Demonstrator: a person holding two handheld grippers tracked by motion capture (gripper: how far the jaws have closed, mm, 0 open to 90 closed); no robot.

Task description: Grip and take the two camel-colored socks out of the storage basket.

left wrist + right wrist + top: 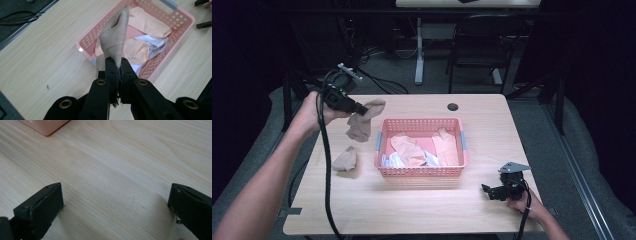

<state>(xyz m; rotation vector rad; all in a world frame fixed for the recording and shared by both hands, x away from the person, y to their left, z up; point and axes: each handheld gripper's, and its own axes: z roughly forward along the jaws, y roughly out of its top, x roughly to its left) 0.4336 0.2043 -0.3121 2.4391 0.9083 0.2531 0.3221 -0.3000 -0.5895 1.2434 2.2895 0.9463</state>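
Tan sock lifted beside the pink basket

The left gripper (360, 108), upper left of the frame, is clamped on a tan sock (362, 121) that dangles above the counter (492, 125), just left of the pink basket (420, 171). A second tan sock (345, 160) lies below it. The right gripper (488, 191) rests lower right, jaws wide apart and holding nothing.

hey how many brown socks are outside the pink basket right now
2. One brown sock hangs clamped in the left tongs above the table, left of the basket. The other sock lies on the table nearer the person. More may be hidden inside the basket.
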